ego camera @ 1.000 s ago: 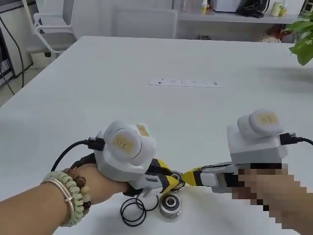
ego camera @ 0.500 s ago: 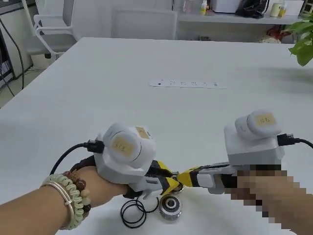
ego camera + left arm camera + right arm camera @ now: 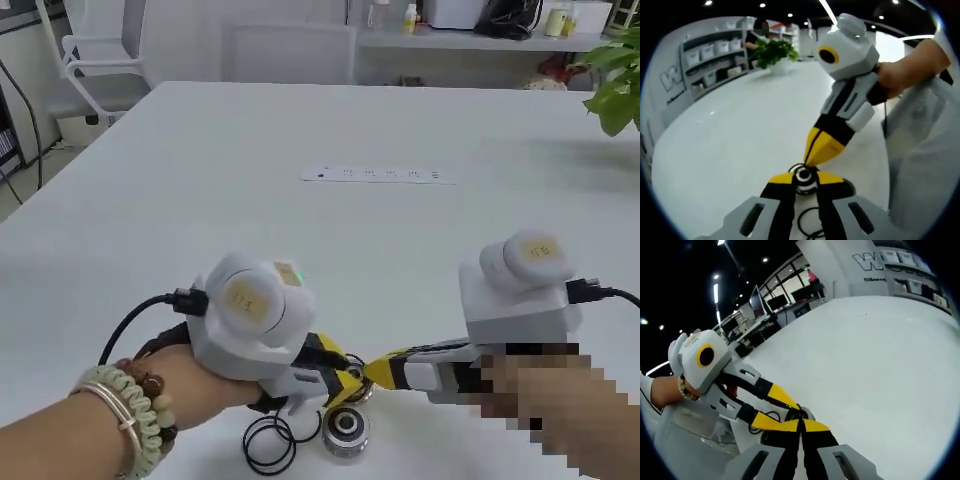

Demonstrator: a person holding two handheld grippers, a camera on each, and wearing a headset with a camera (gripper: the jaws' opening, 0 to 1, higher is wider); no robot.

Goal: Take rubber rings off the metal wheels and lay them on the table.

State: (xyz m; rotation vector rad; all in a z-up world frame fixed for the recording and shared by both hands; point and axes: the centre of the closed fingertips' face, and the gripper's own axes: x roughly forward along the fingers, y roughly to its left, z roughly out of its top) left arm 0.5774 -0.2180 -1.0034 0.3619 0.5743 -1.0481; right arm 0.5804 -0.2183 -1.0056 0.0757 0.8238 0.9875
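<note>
White table (image 3: 300,230) spreads wide, with a power strip (image 3: 378,175) far off in its middle. At the near edge, the left gripper (image 3: 350,382) squeezes a metal wheel (image 3: 804,175) between its jaws. The right gripper (image 3: 376,372) has its jaws pressed together, tips touching that wheel. I cannot tell if they pinch anything. Nearer still a second wheel (image 3: 345,428) sits on the table, with loose black rings (image 3: 270,440) to its left.

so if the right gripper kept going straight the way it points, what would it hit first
Probably the small silver metal wheel held by the left gripper, just ahead of the right gripper.
</note>
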